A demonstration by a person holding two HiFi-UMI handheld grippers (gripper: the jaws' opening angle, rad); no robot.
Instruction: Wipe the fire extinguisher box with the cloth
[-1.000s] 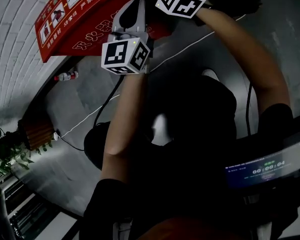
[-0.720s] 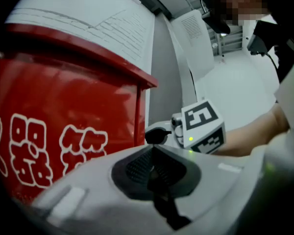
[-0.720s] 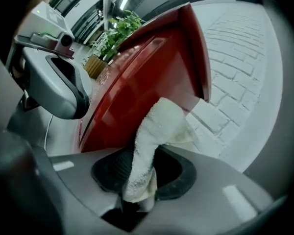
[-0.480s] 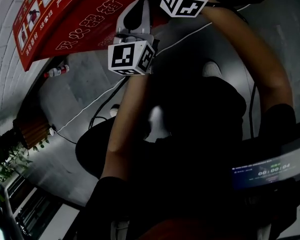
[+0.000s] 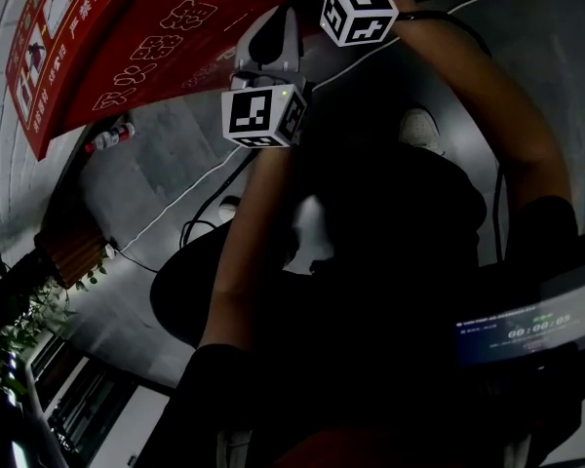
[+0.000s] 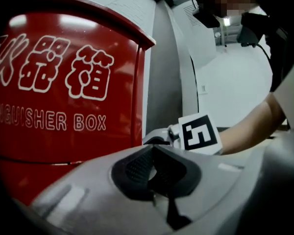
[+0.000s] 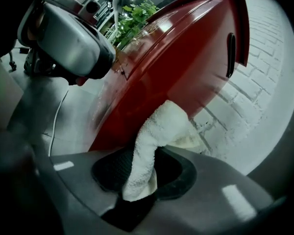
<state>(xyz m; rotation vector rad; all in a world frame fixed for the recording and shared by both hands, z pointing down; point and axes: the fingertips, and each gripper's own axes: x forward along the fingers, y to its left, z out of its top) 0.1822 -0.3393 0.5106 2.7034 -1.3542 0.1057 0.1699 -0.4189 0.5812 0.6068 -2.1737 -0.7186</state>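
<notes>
The red fire extinguisher box (image 5: 127,47) stands against a white brick wall and fills the left gripper view (image 6: 63,82). A white cloth (image 7: 157,136) is pinched in my right gripper (image 7: 142,165), and its free end lies against the box's red side (image 7: 186,58). My left gripper (image 6: 153,148) is shut with nothing between its pads, close to the box's front corner. In the head view its marker cube (image 5: 263,115) sits below the box. The right gripper's cube (image 5: 359,8) is near the top edge, and its jaws are out of that frame.
A small bottle (image 5: 112,136) lies on the grey floor under the box. A white cable (image 5: 175,213) runs across the floor. A wooden planter (image 5: 68,252) with a green plant (image 5: 19,310) stands at the left. A lit screen (image 5: 526,325) is at the lower right.
The head view has swung, so the red box now sits further left and higher. Both marker cubes have shifted slightly right. The grippers stay beside the box.
</notes>
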